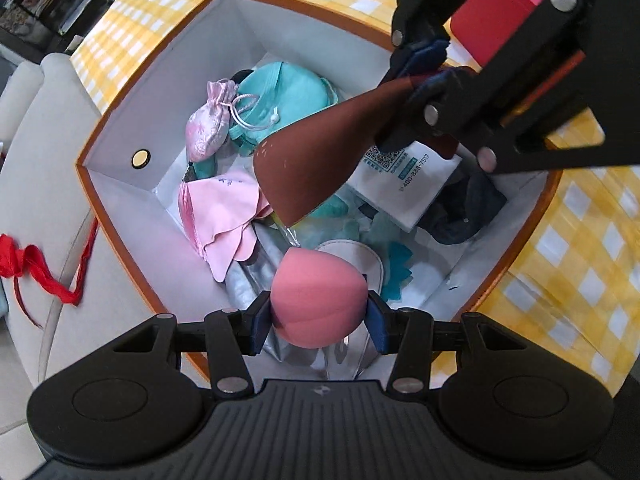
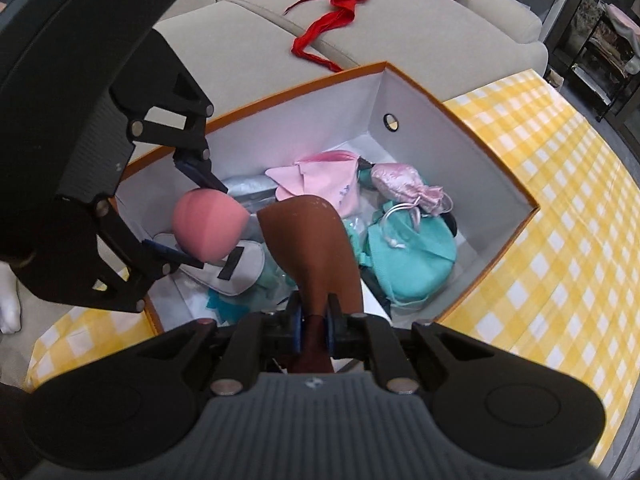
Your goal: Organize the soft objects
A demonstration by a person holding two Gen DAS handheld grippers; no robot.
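Orange-rimmed and white inside, an open box (image 1: 120, 184) sits on a yellow checked tablecloth (image 1: 580, 248), already partly filled with soft things. The left gripper (image 1: 319, 318) hangs over the box at 6 o'clock in its own view, jaws about half open and pressed on either side of a pink sponge (image 1: 316, 300), squeezing it lightly so it cannot drop. The right gripper (image 2: 314, 326) reaches in from 2 o'clock, jaws nearly closed, pinching the narrow end of a brown sponge (image 2: 316, 236) whose rounded end dangles over the middle of the box. Both point steeply downward, seemingly ready to let go. Below lie a pink cloth (image 1: 224, 216), a pink drawstring pouch (image 1: 208, 128), a teal bag (image 1: 280, 96) and a white card (image 1: 408, 180). A red ribbon (image 1: 36, 268) rests on the beige sofa (image 1: 52, 184) at 9 o'clock.
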